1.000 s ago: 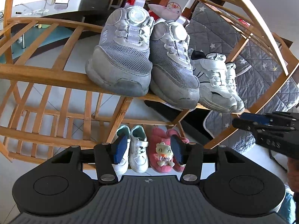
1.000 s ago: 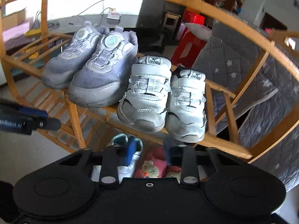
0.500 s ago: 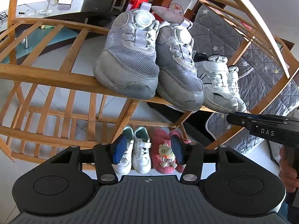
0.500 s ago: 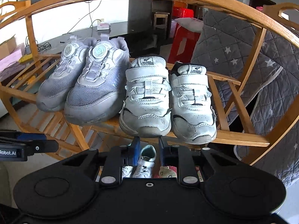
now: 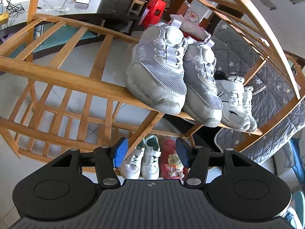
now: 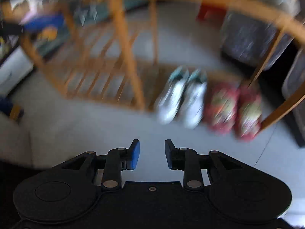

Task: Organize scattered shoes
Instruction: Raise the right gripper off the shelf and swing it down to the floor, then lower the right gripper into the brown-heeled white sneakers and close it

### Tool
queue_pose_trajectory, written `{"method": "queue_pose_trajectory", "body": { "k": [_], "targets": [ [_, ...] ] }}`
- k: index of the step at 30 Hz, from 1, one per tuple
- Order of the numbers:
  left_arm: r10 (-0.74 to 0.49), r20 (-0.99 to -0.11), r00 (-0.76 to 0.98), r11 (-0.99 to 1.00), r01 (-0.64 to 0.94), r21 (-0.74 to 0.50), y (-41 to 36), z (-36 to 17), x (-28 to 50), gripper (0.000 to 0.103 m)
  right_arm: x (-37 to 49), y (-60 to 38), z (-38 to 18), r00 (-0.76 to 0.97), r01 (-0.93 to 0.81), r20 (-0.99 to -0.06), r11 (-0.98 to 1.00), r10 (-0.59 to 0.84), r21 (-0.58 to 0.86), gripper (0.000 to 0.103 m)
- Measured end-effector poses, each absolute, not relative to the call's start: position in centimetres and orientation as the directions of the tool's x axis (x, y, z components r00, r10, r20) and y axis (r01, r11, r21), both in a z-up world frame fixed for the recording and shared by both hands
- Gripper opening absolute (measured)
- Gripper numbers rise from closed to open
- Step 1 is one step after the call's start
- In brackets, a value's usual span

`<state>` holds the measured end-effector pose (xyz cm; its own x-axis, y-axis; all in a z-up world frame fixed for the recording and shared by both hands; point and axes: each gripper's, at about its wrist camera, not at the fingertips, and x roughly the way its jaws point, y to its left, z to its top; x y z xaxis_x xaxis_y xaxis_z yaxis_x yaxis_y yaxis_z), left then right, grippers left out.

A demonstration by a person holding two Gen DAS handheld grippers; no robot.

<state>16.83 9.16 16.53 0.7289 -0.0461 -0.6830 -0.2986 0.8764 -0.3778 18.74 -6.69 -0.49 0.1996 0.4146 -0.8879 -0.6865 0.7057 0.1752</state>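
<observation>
A wooden shoe rack (image 5: 80, 84) holds a pair of grey mesh sneakers (image 5: 164, 72) and a pair of small white sneakers (image 5: 236, 103) on its upper shelf. Below stand white-and-mint sneakers (image 5: 146, 158) and pink plush slippers (image 5: 171, 164). My left gripper (image 5: 150, 154) is open and empty, in front of the rack. The right wrist view is blurred: my right gripper (image 6: 152, 153) is open and empty above the floor, with the white-and-mint sneakers (image 6: 183, 97) and pink slippers (image 6: 232, 110) ahead on the right.
A grey quilted star-pattern cover (image 5: 270, 87) lies behind the rack on the right. A red plastic stool (image 5: 154, 9) and a dark table (image 5: 57, 13) stand further back. Pale tiled floor (image 6: 95, 129) lies in front of the rack.
My right gripper has swung down from the upper shelf to the floor level and opened wider; its view is motion-blurred. It has left the left wrist view, which shifted left.
</observation>
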Motion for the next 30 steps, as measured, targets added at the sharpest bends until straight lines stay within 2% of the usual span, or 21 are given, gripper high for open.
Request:
{"method": "queue_pose_trajectory", "body": {
  "k": [8,13,16,20,22,30],
  "targets": [
    [-0.047,-0.69,0.723,0.876,-0.302,-0.376,9.6,16.5,16.2,0.057,13.3,-2.4,-9.4,0.022,-0.688,-0.949,0.694,0.313,0.213,0.039],
    [-0.046,-0.691,0.722,0.877,-0.302,-0.375,9.9,16.6,15.8,0.057,12.6,-1.2,-13.6,-0.121,-0.541,-0.932,0.765,0.341,0.35,0.045],
    [-0.046,-0.694,0.719,0.877,-0.304,-0.372,10.2,16.5,15.6,0.057,12.6,-0.4,-15.6,-0.167,-0.466,-0.925,0.799,0.342,0.38,0.046],
    [-0.04,-0.698,0.715,0.874,-0.313,-0.371,10.7,16.4,15.3,0.057,12.8,0.5,-17.4,-0.172,-0.433,-0.931,0.824,0.323,0.365,0.048],
    [-0.037,-0.697,0.716,0.872,-0.318,-0.373,11.0,16.4,15.2,0.057,12.8,0.9,-18.3,-0.181,-0.411,-0.935,0.84,0.306,0.355,0.053],
    [-0.041,-0.703,0.71,0.863,-0.329,-0.383,11.8,16.2,14.8,0.057,10.9,2.3,-20.1,-0.171,-0.353,-0.943,0.876,0.285,0.328,0.053]
  ]
}}
